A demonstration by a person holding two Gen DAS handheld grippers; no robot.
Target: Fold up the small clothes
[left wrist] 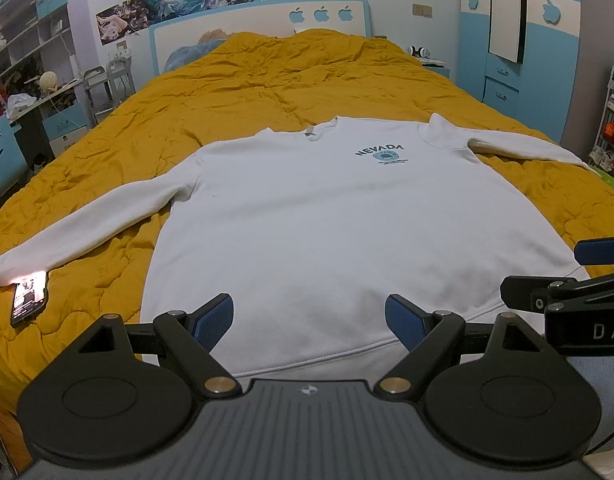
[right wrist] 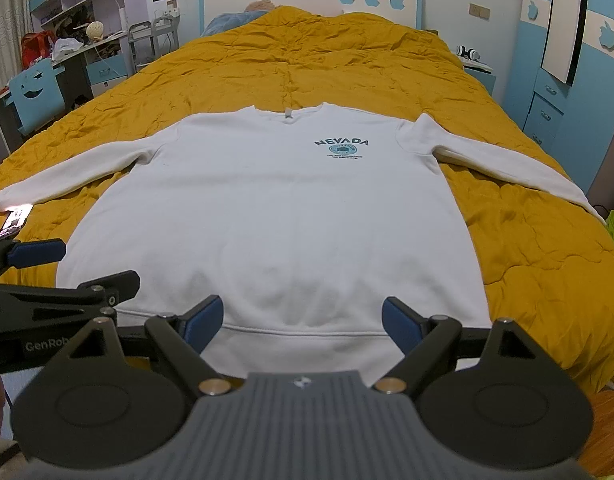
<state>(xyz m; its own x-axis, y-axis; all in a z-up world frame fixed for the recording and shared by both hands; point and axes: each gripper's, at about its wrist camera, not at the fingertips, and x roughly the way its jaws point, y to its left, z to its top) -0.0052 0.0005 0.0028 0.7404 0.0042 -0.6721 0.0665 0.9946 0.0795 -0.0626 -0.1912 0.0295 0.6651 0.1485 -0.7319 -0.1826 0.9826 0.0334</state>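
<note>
Blue-padded fingers are standing wide apart on both tools, gripping nothing: the left gripper (left wrist: 309,322) and the right gripper (right wrist: 302,322) are hovering side by side just above the near hem (right wrist: 299,330) of the white long-sleeved cotton sweatshirt (right wrist: 275,216), neither one touching the cloth. Each gripper is showing at the edge of the other's view.

The sweatshirt is lying face up and flat on the mustard-yellow quilted bedspread (left wrist: 267,80), hem toward the cameras and collar away, with the dark "NEVADA" print (left wrist: 381,151) showing on the chest. Both sleeves are stretching outward, the left sleeve (left wrist: 87,220) ending just beside a lit black smartphone (left wrist: 29,296) lying on the quilt, the right sleeve (right wrist: 503,164) running toward the bed's far edge. No fold is showing anywhere, so the work is only beginning: sleeves and body are all waiting to be folded.
</note>
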